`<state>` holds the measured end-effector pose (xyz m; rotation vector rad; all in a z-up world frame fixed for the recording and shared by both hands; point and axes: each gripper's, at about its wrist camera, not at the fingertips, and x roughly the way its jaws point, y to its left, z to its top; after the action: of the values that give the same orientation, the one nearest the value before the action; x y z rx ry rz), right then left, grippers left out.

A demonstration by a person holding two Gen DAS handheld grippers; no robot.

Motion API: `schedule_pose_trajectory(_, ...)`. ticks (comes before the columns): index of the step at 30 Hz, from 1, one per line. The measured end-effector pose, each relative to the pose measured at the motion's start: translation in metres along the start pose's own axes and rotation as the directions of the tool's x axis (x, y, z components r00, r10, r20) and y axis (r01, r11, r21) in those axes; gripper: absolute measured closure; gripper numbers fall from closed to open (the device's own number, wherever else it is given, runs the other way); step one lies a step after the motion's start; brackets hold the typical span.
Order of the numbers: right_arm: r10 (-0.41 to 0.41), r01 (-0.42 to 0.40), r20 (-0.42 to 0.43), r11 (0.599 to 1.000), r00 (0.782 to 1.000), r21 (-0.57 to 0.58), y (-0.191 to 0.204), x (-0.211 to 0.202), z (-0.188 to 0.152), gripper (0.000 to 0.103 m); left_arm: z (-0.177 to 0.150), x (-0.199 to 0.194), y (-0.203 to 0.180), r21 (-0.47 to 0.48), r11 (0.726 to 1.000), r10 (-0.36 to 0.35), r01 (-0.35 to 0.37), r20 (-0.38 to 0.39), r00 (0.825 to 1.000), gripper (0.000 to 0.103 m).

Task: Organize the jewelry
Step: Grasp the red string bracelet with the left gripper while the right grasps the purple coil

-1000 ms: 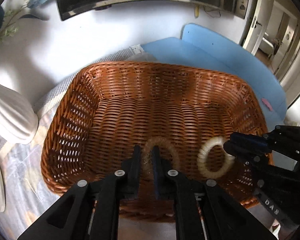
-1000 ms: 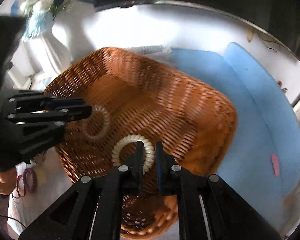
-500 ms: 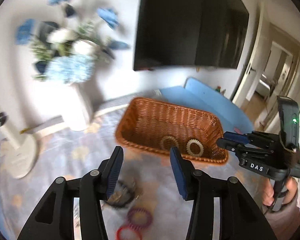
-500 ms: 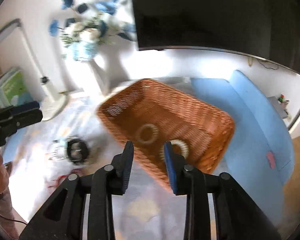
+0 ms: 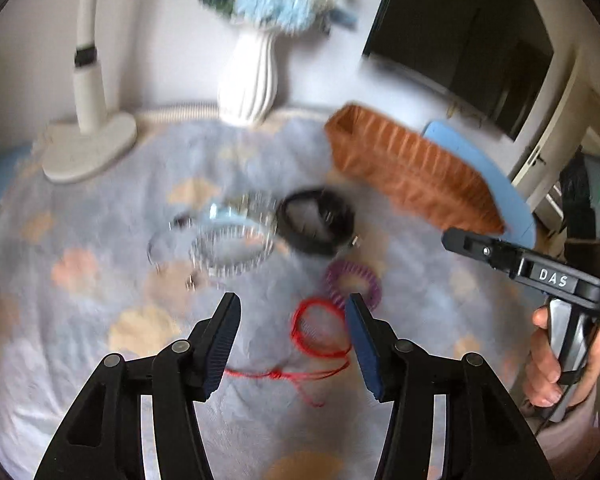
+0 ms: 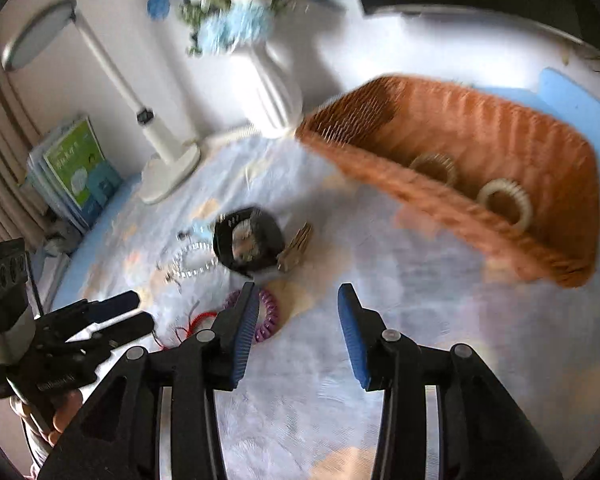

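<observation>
**Now both claws hang empty over the cloth**

Broadly, I see the pale patterned tablecloth (image 5: 80,300) filling both views, and I take the wicker basket (image 6: 500,128) as my landmark. It sits at the far right of the cloth, its near wall (image 5: 412,168) blurred in the left wrist view. Behind its left end stands the white ribbed vase (image 5: 248,80) of blue flowers, and further left of that the white desk lamp (image 5: 90,136); a green booklet (image 6: 76,160) leans beyond the lamp.

Inside the basket lie two coil rings, the tan ring (image 6: 434,168) and the cream ring (image 6: 504,202), side by side on the bottom.

On the cloth left of the basket's near wall lies the black bracelet (image 5: 314,220), with the clear beaded bracelet (image 5: 232,240) just beside it, further from the basket. Nearer me are the purple coil ring (image 5: 352,282) and the red string bracelet (image 5: 320,332), close together.

My left gripper (image 5: 292,336) has its jaws spread wide, holding nothing, above the red string. My right gripper (image 6: 296,320) is likewise spread and empty, near the basket's near wall, its left finger in front of the purple ring (image 6: 266,316).
</observation>
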<state>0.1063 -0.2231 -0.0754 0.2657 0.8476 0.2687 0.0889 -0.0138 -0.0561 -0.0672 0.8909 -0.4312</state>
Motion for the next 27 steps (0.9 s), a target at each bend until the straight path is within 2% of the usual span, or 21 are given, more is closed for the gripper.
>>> schedule_pose_trajectory(5, -0.015, 0.013, -0.048, 1.0, 0.999, -0.028, 0.014, 0.024, -0.003, 0.059, -0.012, 0.029, 0.005, 0.007, 1.0, -0.005, 0.006, -0.052, 0.999, 0.048)
schedule_pose_trajectory(8, -0.025, 0.022, -0.061, 0.999, 0.998, -0.039, 0.018, 0.032, -0.004, 0.059, -0.015, 0.038, 0.002, 0.026, 1.0, 0.006, -0.005, -0.075, 0.997, 0.055)
schedule_pose_trajectory(12, -0.042, 0.037, -0.074, 0.997, 0.996, -0.07, 0.026, 0.042, -0.004, 0.059, -0.016, 0.04, -0.002, 0.04, 0.999, 0.007, -0.004, -0.07, 0.997, 0.055)
schedule_pose_trajectory(21, -0.139, 0.126, -0.066, 0.978, 0.988, -0.168, 0.041, 0.064, -0.011, 0.059, -0.017, 0.043, -0.011, 0.079, 0.996, 0.057, -0.051, -0.073, 0.996, 0.067)
schedule_pose_trajectory(24, -0.163, 0.149, -0.054, 0.968, 0.985, -0.2, 0.045, 0.065, -0.014, 0.06, -0.017, 0.045, -0.015, 0.1, 0.992, 0.09, -0.083, -0.067, 0.994, 0.077)
schedule_pose_trajectory(26, -0.187, 0.171, -0.049, 0.96, 0.981, -0.222, 0.049, 0.066, -0.015, 0.062, -0.018, 0.045, -0.017, 0.107, 0.99, 0.1, -0.093, -0.064, 0.993, 0.09)
schedule_pose_trajectory(27, -0.193, 0.178, -0.047, 0.956, 0.98, -0.234, 0.051, 0.067, -0.016, 0.063, -0.018, 0.045, -0.017, 0.108, 0.99, 0.101, -0.093, -0.064, 0.993, 0.092)
